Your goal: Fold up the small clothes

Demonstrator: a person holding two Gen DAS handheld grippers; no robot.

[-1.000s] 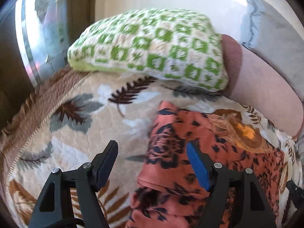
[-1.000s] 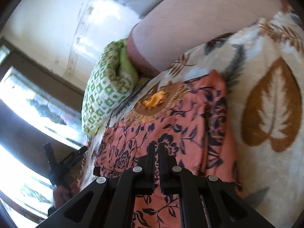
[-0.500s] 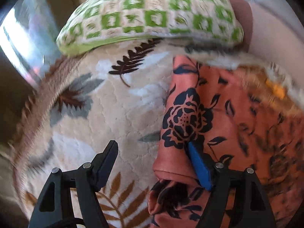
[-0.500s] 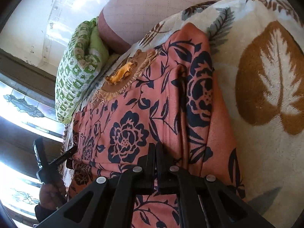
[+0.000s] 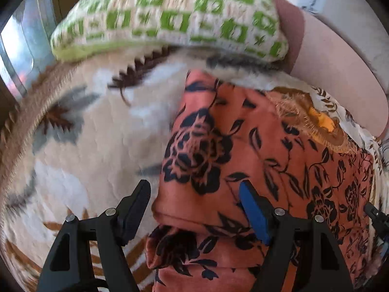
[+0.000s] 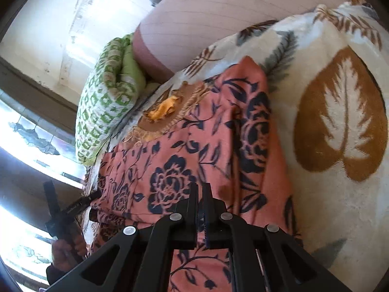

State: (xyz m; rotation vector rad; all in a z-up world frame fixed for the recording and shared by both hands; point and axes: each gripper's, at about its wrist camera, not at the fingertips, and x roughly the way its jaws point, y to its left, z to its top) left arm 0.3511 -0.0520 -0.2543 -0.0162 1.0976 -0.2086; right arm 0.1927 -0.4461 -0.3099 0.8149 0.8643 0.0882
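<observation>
**Left jaws straddle the garment's near edge; right jaws closed over its middle**

The leaf-print blanket [image 5: 92,146] covers the bed and carries everything else. At its far end lies a green-and-white checked pillow [image 5: 170,17] against a pink bolster [image 6: 218,19].

The floral garment [image 5: 255,150], orange-pink with dark blue roses, lies spread flat on the blanket. Its long axis runs away from both cameras, toward the pillow, where its fringed brown neckline [image 5: 313,121] lies.

The left gripper [image 5: 194,194] stands wide open and grips nothing. Its black finger sits over bare blanket just beside the cloth's left border, while its blue-padded finger sits over the cloth itself, so the folded side edge falls between the jaws. That makes the left hand [image 6: 65,253] the nearer one to this edge, and a pinch there looks like the coming move.

The right gripper [image 6: 199,189] is fully closed above the garment's middle. Whether a thin layer of cloth is caught between its tips cannot be told.
</observation>
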